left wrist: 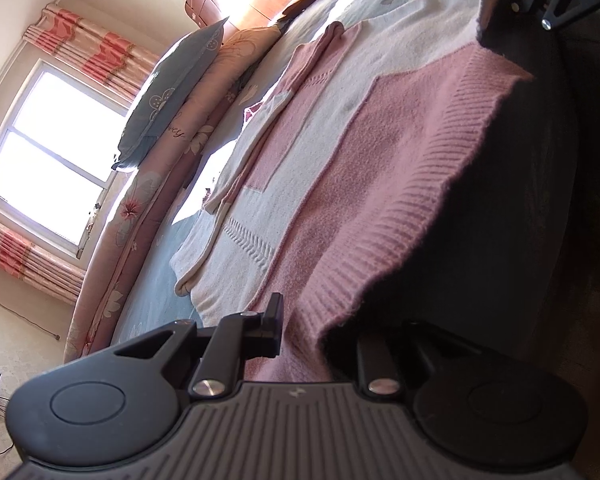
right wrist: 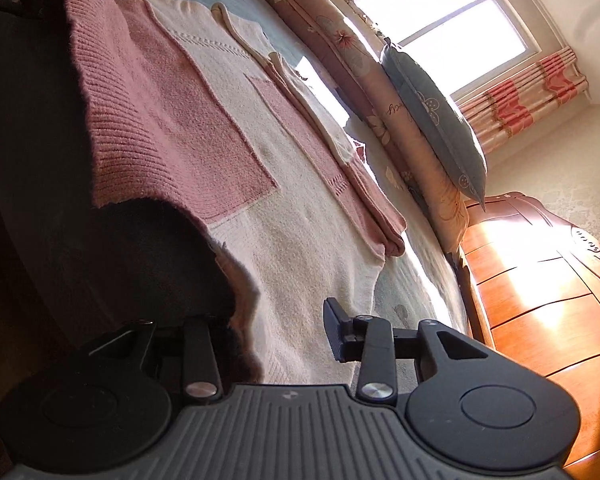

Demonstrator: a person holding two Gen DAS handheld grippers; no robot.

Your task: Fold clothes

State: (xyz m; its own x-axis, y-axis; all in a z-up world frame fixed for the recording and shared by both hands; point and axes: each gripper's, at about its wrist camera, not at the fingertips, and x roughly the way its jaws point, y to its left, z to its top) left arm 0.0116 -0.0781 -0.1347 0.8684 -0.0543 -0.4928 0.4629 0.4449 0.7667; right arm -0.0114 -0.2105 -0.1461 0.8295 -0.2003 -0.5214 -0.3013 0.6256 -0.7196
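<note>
Pinching pink hem of sweater, left tongs, right tongs straddling cream hem, grip unclear, bed beyond.

Bright daylight pours through a window hung with pink striped curtains; walls are pale. A glossy wooden dresser stands beside the bed; a blue pillow leans on its floral headboard.

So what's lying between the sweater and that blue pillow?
Only bare blue bedsheet, then the folded floral quilt the pillow leans on; the right wrist view shows it, beyond the sweater.
</note>
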